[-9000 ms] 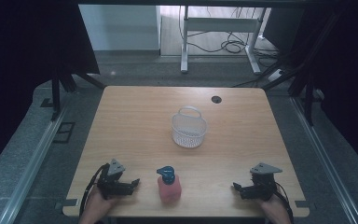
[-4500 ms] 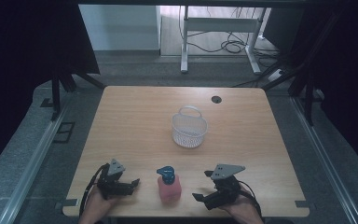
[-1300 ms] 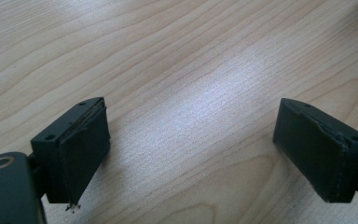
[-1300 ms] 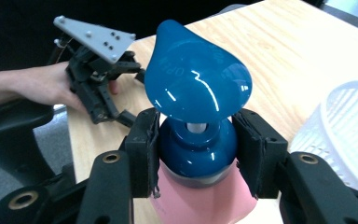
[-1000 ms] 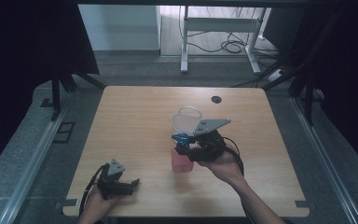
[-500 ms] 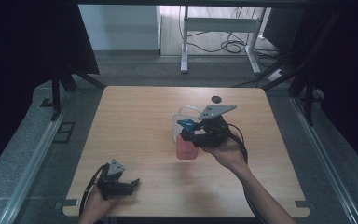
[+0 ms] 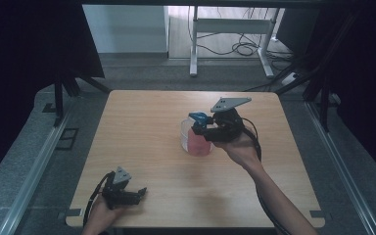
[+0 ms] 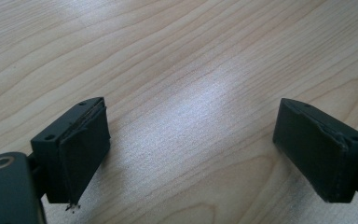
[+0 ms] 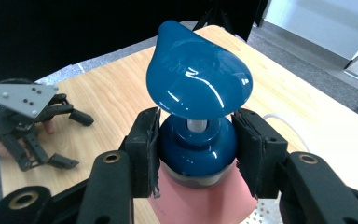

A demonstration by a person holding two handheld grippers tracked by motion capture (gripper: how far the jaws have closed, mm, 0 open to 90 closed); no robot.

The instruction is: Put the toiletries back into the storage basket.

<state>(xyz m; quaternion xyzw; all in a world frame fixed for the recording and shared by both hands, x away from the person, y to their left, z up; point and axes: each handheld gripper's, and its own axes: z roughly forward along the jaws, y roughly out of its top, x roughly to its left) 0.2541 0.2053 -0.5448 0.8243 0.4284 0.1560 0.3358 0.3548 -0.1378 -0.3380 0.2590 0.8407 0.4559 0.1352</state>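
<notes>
A pink soap bottle [image 7: 199, 143] with a blue pump head [image 9: 198, 81] hangs above the table. My right gripper [image 7: 201, 129] is shut on its blue collar, one pad on each side, as the right gripper view [image 9: 196, 154] shows close up. The bottle is right over the white perforated basket [image 7: 184, 133], which it partly hides; the basket's rim [image 9: 284, 125] peeks out behind the bottle. My left gripper [image 7: 138, 194] rests at the table's front left, open, with bare wood between its jaws [image 8: 191, 154]. It also appears far off as the left gripper [image 9: 78, 140].
The wooden table [image 7: 142, 127] has a small dark round hole [image 7: 225, 100] near its far edge. Metal rails run along the floor on both sides, and a desk frame with cables stands behind the table.
My right gripper has carried the bottle up and away from me, from beside the basket's near side to over it. The left gripper has stayed still.
</notes>
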